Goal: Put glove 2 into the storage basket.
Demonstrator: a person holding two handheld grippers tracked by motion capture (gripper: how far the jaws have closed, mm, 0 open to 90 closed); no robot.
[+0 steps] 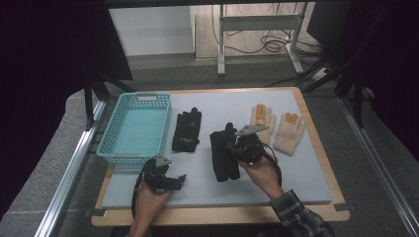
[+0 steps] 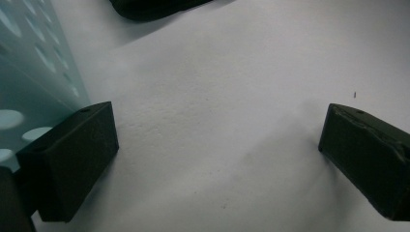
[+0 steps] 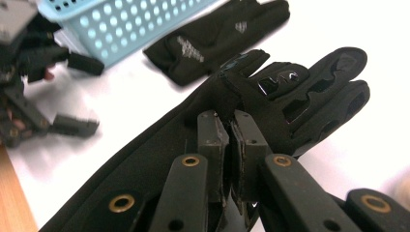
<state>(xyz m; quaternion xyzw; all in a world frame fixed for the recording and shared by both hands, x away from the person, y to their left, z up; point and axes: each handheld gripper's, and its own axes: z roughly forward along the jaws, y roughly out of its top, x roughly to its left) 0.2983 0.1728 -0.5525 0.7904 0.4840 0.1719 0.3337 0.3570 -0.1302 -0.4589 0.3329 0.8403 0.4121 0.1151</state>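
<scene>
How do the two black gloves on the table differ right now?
The longer black glove is pinched by the shut right gripper; the shorter black glove lies untouched. The longer one has a long cuff and glossy knuckle padding, while the shorter one is plainer with small white print. The shorter lies nearer the blue basket. Both are black, with fingertips pointing away from the person.

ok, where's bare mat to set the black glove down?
Free: the near strip in front of the right tongs, and the patch between the left tongs and the held glove. The basket is empty. Crowded: the far right, by the tan gloves.
</scene>
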